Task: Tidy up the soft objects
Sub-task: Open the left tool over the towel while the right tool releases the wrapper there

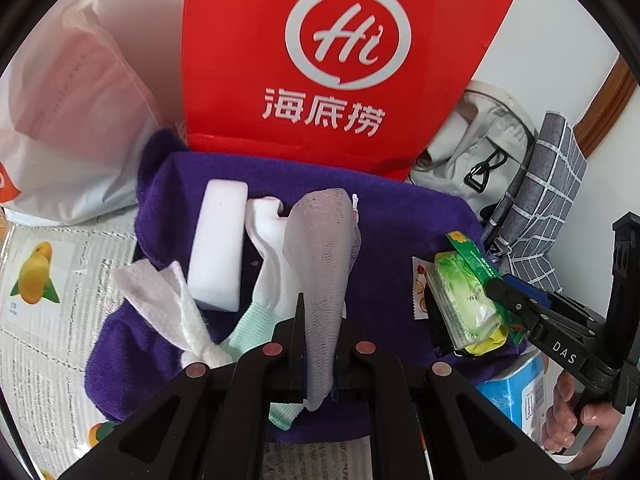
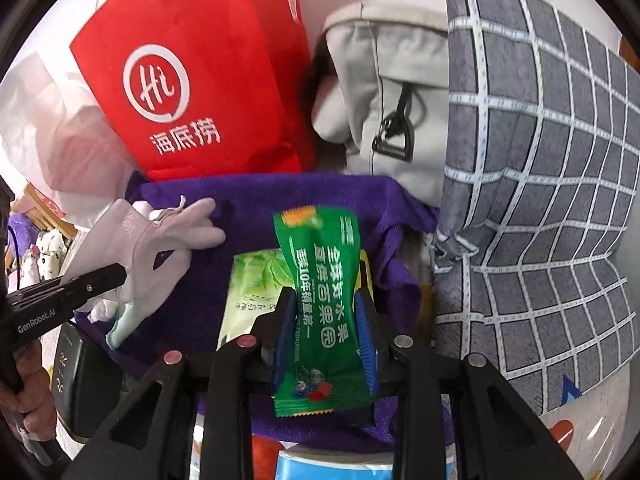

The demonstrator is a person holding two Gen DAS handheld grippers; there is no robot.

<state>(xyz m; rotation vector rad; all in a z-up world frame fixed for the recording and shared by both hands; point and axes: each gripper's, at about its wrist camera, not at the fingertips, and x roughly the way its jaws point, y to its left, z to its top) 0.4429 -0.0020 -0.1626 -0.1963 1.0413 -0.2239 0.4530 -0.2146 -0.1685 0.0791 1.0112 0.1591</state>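
Across the left wrist view:
Left gripper [image 1: 320, 312]: jaws nearly together, pinching a pale mesh glove [image 1: 320, 248] that drapes up between the fingers, above the cloth.
Purple cloth [image 1: 400, 208]: spread over the middle of the scene, with the soft things lying on it.
White sponge block [image 1: 218, 244]: on the cloth, left of the glove, long side running near to far.
White glove with mint cuff [image 1: 268, 272]: between the sponge and the mesh glove, cuff toward the near side.
Crumpled white wipe [image 1: 160, 296]: at the near left edge of the cloth.
Right gripper [image 1: 500, 300]: reaching in from the right over the cloth's right edge, at a pale green tissue pack [image 1: 460, 304].
Red paper bag [image 1: 340, 60]: standing at the far side of the cloth.

Across the right wrist view:
Right gripper [image 2: 326, 320]: jaws at a narrow gap, blue pads [image 2: 366, 332] on either side of a green snack packet [image 2: 320, 300]; the pads look to be touching its edges, though blur makes this unsure.
Packet's place: upright between the fingers, over the cloth [image 2: 260, 196] and just right of the tissue pack [image 2: 256, 288].
Left gripper [image 2: 120, 272]: coming in from the left, with the mesh glove [image 2: 160, 236] at its tip.
Grey checked cushion [image 2: 540, 160]: filling the right side, beside a light grey backpack [image 2: 380, 80].
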